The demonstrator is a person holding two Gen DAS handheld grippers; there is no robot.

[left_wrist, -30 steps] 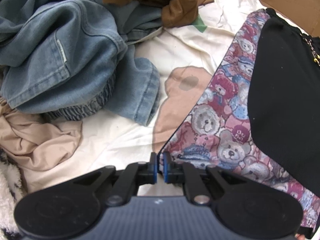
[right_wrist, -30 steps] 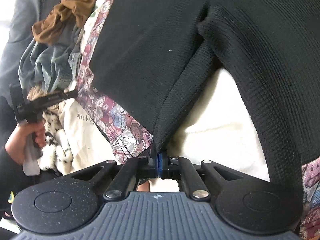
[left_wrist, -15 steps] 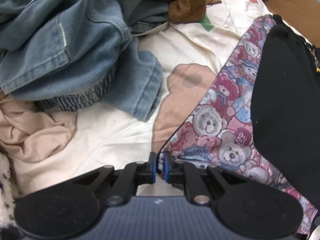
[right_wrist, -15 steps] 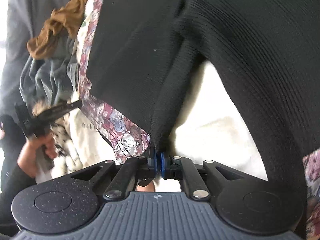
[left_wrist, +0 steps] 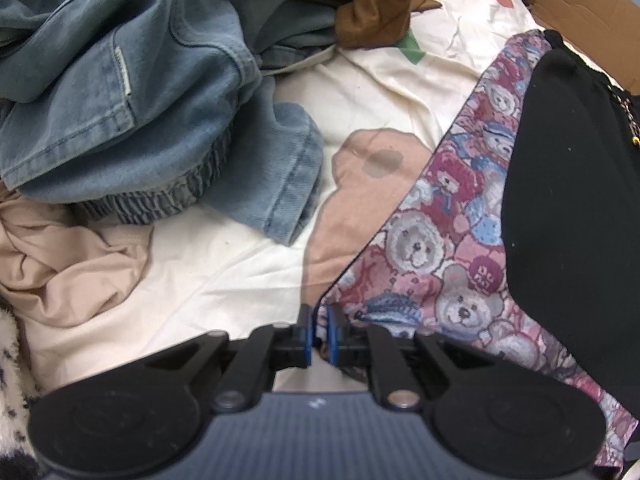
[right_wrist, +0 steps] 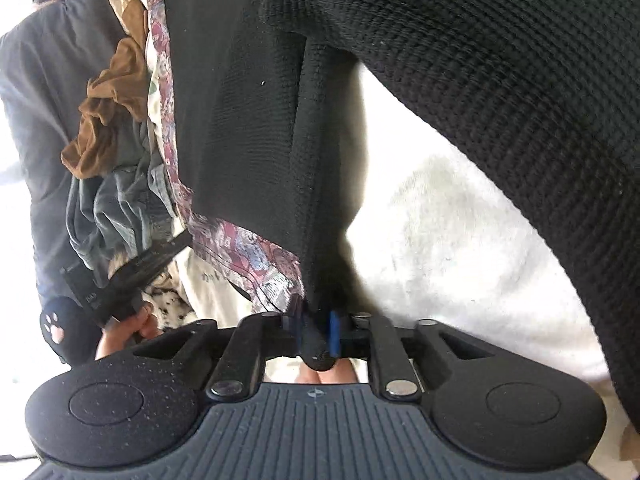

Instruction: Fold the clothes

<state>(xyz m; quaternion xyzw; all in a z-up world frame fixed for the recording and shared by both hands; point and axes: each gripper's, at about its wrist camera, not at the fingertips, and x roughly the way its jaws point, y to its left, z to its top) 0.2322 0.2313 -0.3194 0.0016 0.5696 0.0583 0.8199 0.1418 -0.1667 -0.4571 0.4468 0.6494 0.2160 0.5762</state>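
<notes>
While pinching the near corner of the teddy-bear print fabric [left_wrist: 436,264], left gripper [left_wrist: 319,332] sits almost shut on that thin edge, no real shift from a second ago. Black knit garment [left_wrist: 572,208] lies over the print cloth at right, both spread on the cream bed sheet [left_wrist: 240,264]. Denim heap [left_wrist: 120,100] and beige garment [left_wrist: 68,264] crowd the left, brown garment [left_wrist: 372,4] at far middle, cardboard box [left_wrist: 580,4] at far right. Bare sheet between denim and print cloth: the only open lane for laying a fold.

From the right wrist, right gripper [right_wrist: 316,332] clamped tight on a bunched hem of the black knit garment [right_wrist: 240,120]. Against a second ago, view rolled and sunk a little, the hem now wrapped further through the jaws, the cloth hanging steeper. Probably mid-fold, carrying the black edge down. White bedding [right_wrist: 460,248] at right open; other hand [right_wrist: 132,328] with its tool close at near left, so little room there.
</notes>
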